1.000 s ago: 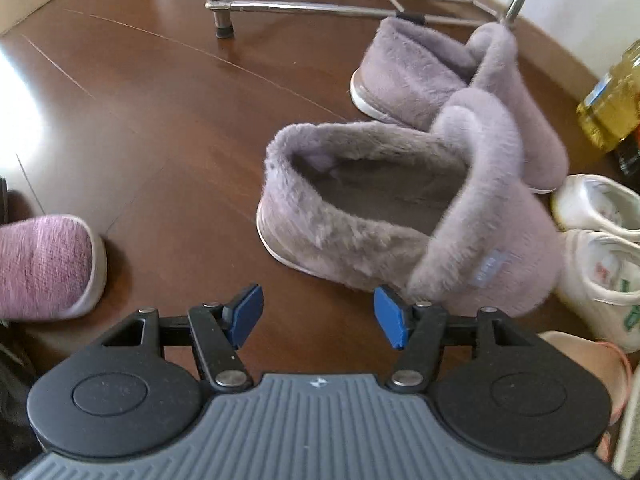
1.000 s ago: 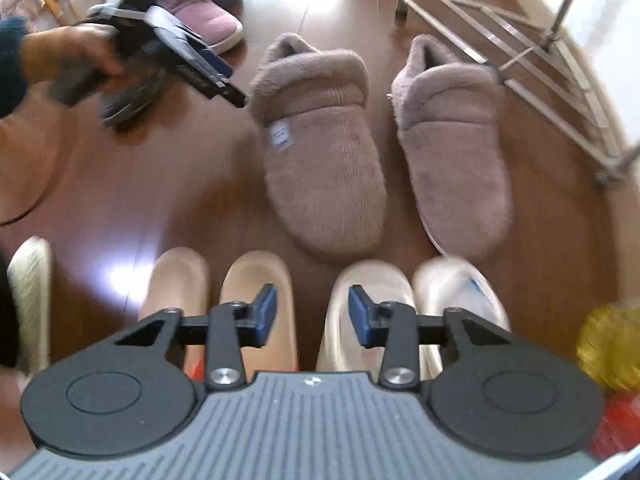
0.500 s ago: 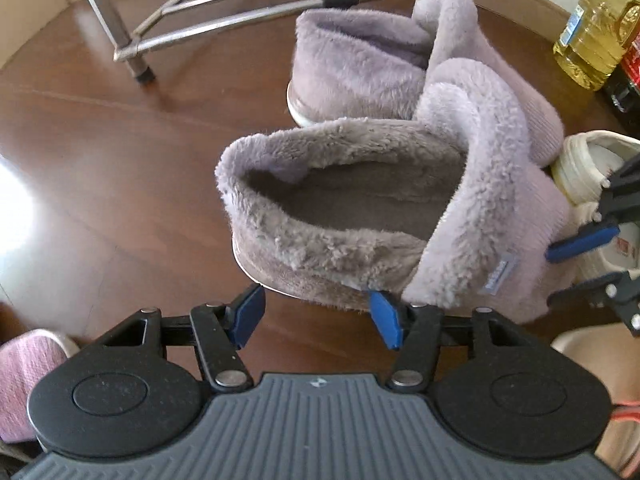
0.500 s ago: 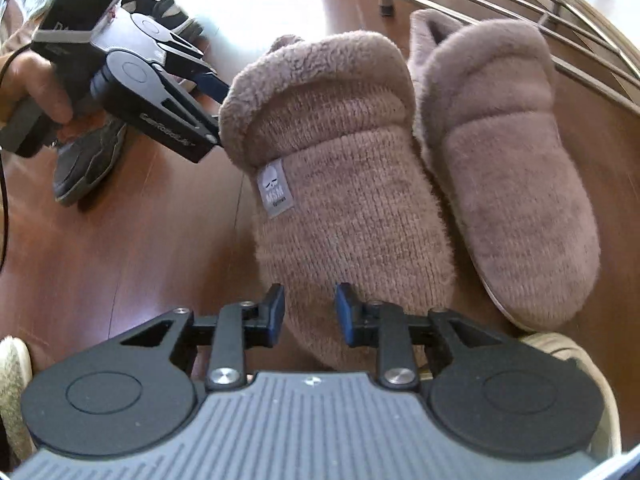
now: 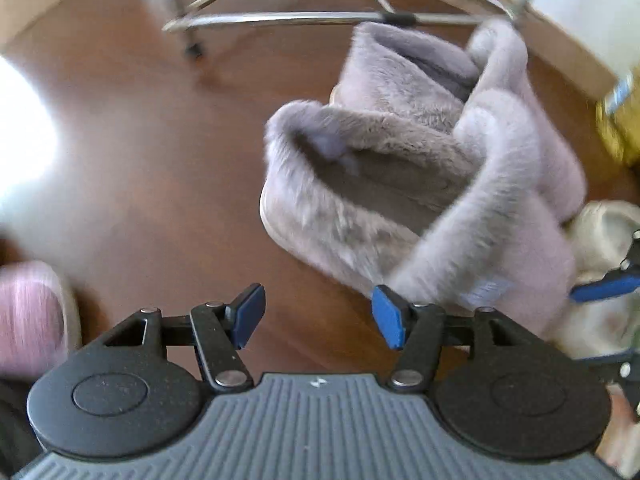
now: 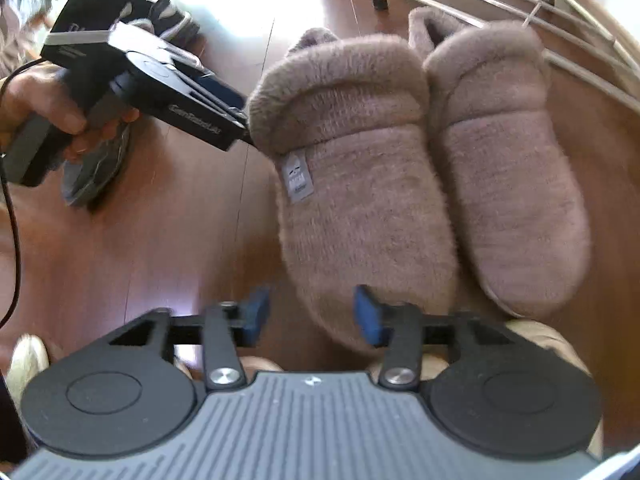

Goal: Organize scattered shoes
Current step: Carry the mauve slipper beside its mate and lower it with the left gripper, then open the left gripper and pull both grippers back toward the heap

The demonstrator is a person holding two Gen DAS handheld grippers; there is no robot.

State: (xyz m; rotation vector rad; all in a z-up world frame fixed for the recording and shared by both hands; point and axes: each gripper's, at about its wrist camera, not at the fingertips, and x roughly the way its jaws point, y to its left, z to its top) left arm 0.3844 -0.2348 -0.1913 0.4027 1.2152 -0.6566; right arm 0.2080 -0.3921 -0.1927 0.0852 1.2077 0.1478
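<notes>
**Two fuzzy slippers side by side, both of my grippers off them**

Left wrist view: my left gripper [image 5: 318, 316] stood about half open with only bare wooden floor [image 5: 160, 168] between its blue pads. The nearer fuzzy slipper [image 5: 400, 204] lay just ahead and to the right, its open heel toward me, its folded cuff close to my right-hand pad; I could not tell whether they touched. The second fuzzy slipper [image 5: 416, 76] lay pressed against its far side, partly hidden behind it. Beyond them stood a metal rack [image 5: 304, 20], its upper part cut off by the frame. A pink slipper [image 5: 32, 316] was cut off at the left edge. At the right edge, a pale shoe [image 5: 600, 232] showed blurred behind the tips of my right gripper [image 5: 608, 320], and a yellow, smeared thing [image 5: 620, 132] was too blurred to name.

Right wrist view: my right gripper [image 6: 310, 316] had its jaws opening. The toe of the nearer fuzzy slipper [image 6: 368, 208] lay beyond the gap, toward the right-hand pad, and the pads were not pressing it. The second fuzzy slipper [image 6: 508, 184] touched it along its right side, near the metal rack [image 6: 520, 4]. My left hand [image 6: 52, 104] held the left gripper [image 6: 240, 120] with its tips at the nearer slipper's cuff, the fingertips themselves hidden by the fur. A dark shoe [image 6: 92, 176] lay half hidden beneath that hand. Glare washed out the floor [image 6: 160, 240] at the top. Tan shoes [image 6: 540, 340] were mostly covered by my gripper's body.
</notes>
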